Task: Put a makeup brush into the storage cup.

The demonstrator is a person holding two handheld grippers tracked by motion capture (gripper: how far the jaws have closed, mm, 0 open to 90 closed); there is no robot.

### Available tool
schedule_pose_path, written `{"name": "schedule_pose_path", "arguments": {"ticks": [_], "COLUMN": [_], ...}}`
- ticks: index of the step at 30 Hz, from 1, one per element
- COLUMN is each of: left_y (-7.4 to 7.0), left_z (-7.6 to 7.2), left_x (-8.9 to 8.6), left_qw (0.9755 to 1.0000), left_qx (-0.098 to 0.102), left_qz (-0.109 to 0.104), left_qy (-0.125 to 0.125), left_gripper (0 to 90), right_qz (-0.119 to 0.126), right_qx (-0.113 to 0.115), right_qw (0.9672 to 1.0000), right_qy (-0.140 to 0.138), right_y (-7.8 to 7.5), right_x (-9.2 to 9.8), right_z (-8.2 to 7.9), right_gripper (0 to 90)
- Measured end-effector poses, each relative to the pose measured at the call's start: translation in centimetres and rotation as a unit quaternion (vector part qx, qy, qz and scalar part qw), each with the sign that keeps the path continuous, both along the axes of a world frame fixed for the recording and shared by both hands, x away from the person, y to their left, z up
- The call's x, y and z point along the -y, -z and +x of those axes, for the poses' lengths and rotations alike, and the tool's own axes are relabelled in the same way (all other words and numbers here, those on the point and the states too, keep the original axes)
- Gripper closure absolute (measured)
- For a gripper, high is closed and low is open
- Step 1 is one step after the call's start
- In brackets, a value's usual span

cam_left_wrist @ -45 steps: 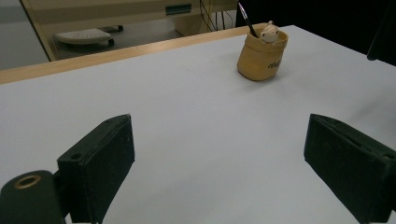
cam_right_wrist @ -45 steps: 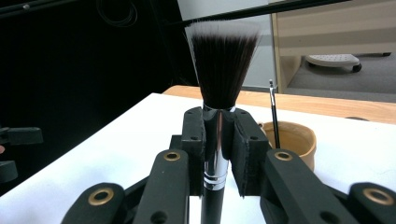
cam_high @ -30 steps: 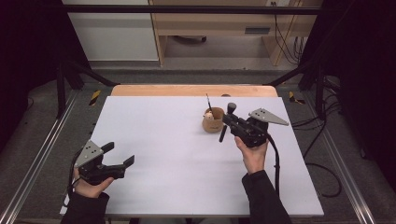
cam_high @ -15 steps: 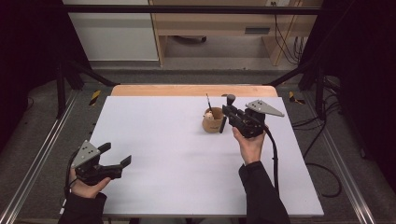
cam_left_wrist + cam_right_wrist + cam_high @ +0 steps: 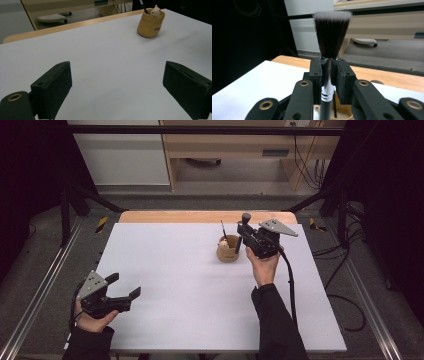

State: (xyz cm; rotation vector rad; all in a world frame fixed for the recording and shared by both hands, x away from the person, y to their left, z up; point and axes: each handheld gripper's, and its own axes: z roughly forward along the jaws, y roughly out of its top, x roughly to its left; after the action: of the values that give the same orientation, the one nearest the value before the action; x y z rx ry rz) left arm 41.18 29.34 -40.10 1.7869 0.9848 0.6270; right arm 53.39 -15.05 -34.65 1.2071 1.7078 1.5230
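A: Bkgd? What's behind the white table [image 5: 165, 270]?
B: Wooden strip [image 5: 200, 216] along its far edge, then grey floor [image 5: 210, 185]. Light-wood desk [image 5: 225, 142] at the back, white cabinet [image 5: 120, 155] to its left.
A: Sides?
B: Dark both sides. Black frame bars [image 5: 210, 130] overhead, metal rails [image 5: 40, 285] on the floor, cables [image 5: 345, 295] trailing at right. Yellow-black tape mark [image 5: 101, 224] near the left corner.

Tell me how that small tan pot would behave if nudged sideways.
The tan pot looks small and probably light, so it would likely slide on the smooth white table. The thin stick leaning out of it might make it tip.
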Motion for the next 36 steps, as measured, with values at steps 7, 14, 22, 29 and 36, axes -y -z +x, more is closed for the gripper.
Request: {"name": "schedule_pose_path", "arguments": {"ticks": [7, 14, 22, 29, 36], "left_y": [0.0, 0.1, 0.0, 0.0, 0.0], "left_z": [0.0, 0.1, 0.0, 0.0, 0.1], "left_x": [-0.1, -0.1, -0.3, -0.4, -0.3], "left_qw": [1.0, 1.0, 1.0, 1.0, 1.0], "left_qx": [-0.001, -0.001, 0.0, 0.0, -0.001], "left_qz": [-0.002, -0.002, -0.002, -0.006, -0.004], "left_qy": [0.0, 0.0, 0.001, -0.002, 0.0], "left_gripper": [7.9, 7.8, 7.8, 7.7, 7.6], "right_qz": [-0.003, -0.005, -0.013, -0.013, -0.014], "right_qx": [0.0, 0.0, 0.0, -0.002, -0.005], "right_qw": [1.0, 0.9997, 0.9993, 0.999, 0.9989], "right_qy": [0.009, 0.023, 0.034, 0.042, 0.044], "right_y": [0.0, 0.0, 0.3, 0.8, 1.4], "right_x": [-0.4, -0.4, -0.7, -0.9, -1.1], "right_z": [1.0, 2.4, 3.6, 4.5, 5.2], "right_gripper": [77.2, 77.2, 77.2, 77.2, 77.2]}}
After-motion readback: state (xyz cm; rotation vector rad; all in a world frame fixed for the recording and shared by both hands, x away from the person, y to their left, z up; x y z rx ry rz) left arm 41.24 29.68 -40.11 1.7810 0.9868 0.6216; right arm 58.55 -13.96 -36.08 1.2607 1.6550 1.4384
